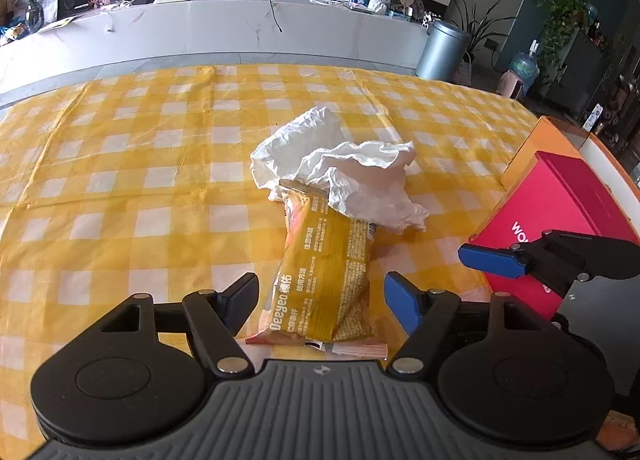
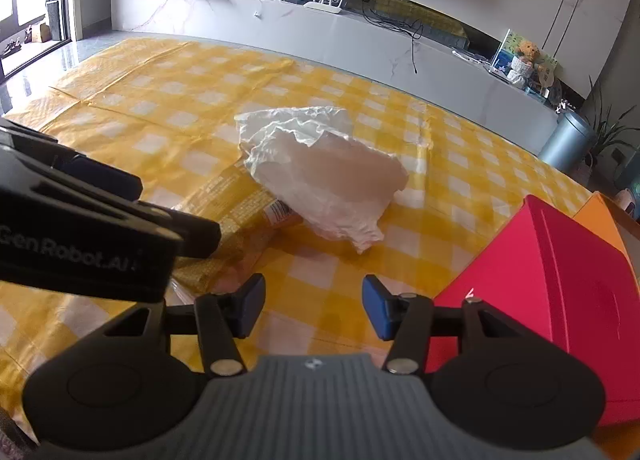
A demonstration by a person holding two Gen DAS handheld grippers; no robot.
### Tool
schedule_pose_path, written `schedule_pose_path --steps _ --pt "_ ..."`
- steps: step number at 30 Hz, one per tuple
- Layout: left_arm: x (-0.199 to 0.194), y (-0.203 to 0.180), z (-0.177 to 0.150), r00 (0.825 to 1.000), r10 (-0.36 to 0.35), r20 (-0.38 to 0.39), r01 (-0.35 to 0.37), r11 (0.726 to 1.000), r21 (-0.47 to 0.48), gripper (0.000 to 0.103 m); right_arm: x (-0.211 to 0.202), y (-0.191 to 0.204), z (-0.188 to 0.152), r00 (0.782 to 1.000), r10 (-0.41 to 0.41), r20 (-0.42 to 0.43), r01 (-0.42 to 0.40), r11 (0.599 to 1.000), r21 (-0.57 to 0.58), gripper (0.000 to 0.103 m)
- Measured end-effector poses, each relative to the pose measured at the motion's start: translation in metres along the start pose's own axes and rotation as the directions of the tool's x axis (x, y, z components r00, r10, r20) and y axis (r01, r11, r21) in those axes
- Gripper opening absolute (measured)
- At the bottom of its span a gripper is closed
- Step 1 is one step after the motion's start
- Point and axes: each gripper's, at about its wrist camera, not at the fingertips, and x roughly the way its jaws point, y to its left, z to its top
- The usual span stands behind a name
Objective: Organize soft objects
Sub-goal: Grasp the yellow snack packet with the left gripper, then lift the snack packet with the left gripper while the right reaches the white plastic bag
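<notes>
Here, in the left wrist view, the left gripper [image 1: 320, 302] stood spread wide and released, its two blue-padded fingers straddling the near end of the yellow foil snack packet [image 1: 326, 280], which lay flat on the counter's yellow-and-white checked cloth [image 1: 120, 180]. The pads did not appear to press the packet. To do this step well, as I judged it, the gripper needed to settle lower so both pads flanked the packet's puffed middle rather than its flat sealed edge, then close gently; a hard squeeze could crush the contents or make the slick foil slip out. The packet's far end was tucked under a crumpled white tissue sheet [image 1: 344, 168], so a straight lift risked dragging the tissue along. A red cardboard box [image 1: 560, 204] sat near on the right, with the right gripper [image 1: 492, 260] reaching in before it.

In the right wrist view, the right gripper [image 2: 314, 310] was partly open with nothing between its pads, hovering over bare cloth [image 2: 160, 100]. The tissue [image 2: 320, 176] looked thin, wrinkled and very light, lying between the packet [image 2: 232, 212] and the red box [image 2: 540, 260]. The left gripper's black body crossed the left side, over the packet. Pinching the tissue at a raised fold seemed best.
</notes>
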Motion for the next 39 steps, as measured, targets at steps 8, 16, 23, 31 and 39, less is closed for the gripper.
schedule_pose_path --steps 8,16,23,31,39 --pt "0.029 -0.008 0.000 0.997 0.043 -0.056 -0.041 0.998 0.036 0.084 0.018 -0.004 -0.004 1.000 0.024 -0.013 -0.025 0.998 -0.051 0.053" --pt "0.031 -0.009 -0.005 0.999 0.036 -0.018 -0.035 0.999 0.036 0.069 0.023 -0.011 -0.006 0.999 0.037 -0.018 -0.038 0.999 -0.039 0.053" --pt "0.021 -0.011 -0.009 0.997 0.081 0.011 -0.081 0.996 0.037 0.052 0.019 -0.010 -0.004 0.999 0.034 -0.008 -0.034 0.998 -0.051 0.053" --pt "-0.006 0.017 -0.013 0.981 0.189 0.046 -0.185 0.980 -0.077 0.052 0.016 -0.002 0.006 0.999 0.048 0.025 -0.046 0.996 -0.075 0.065" --pt "-0.004 0.030 -0.014 0.977 0.207 0.047 -0.200 0.972 -0.126 0.052 0.032 0.012 0.019 0.997 0.026 0.069 -0.018 0.993 -0.116 0.085"
